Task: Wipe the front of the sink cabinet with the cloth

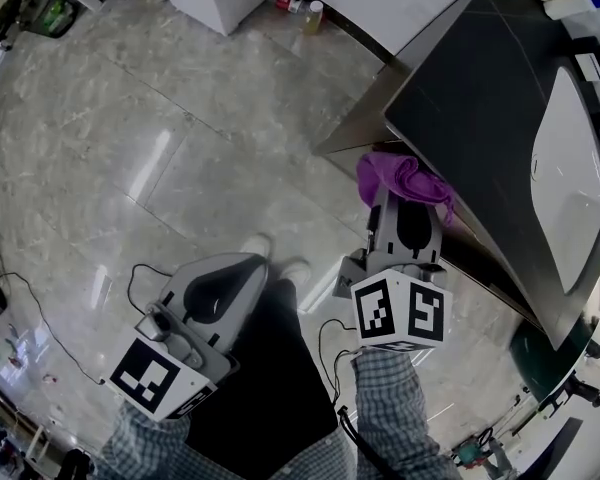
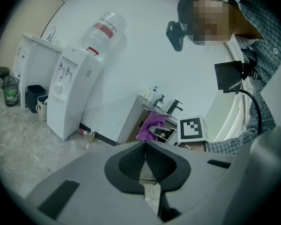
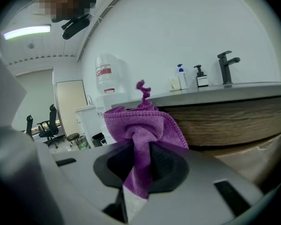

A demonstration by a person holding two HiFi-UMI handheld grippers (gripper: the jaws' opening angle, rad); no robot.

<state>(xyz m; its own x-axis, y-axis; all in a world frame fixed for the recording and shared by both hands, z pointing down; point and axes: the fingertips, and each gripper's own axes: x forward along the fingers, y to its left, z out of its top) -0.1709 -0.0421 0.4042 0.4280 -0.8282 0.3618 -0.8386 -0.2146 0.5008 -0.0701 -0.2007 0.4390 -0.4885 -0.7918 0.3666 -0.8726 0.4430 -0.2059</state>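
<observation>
Nearest the lens: right hand-held gripper (image 1: 404,203), marker cube uppermost, checked sleeve behind it. Its jaws are pinching the purple cloth (image 1: 404,176). In the right gripper view the cloth (image 3: 140,125) bunches above the pads and a tail hangs down between them.

- Cloth sits at the left corner of the sink cabinet, just below the table edge. Whether it touches yet, I cannot tell.
- Wooden cabinet front (image 3: 225,121) lies just past the cloth, under the grey table (image 3: 215,92). Tap (image 3: 226,65) and bottles stand on top.
- Step, as I read it: bringing the cloth up to the front, wiping not yet begun.
- Next move calls for pressing the bunched cloth flat to the panel and sweeping along it.

Right forearm reaches forward, jaws toward the cabinet. Left hand-held gripper (image 1: 242,273) hangs low over the floor (image 1: 180,148), jaws pressed together, nothing in them.
</observation>
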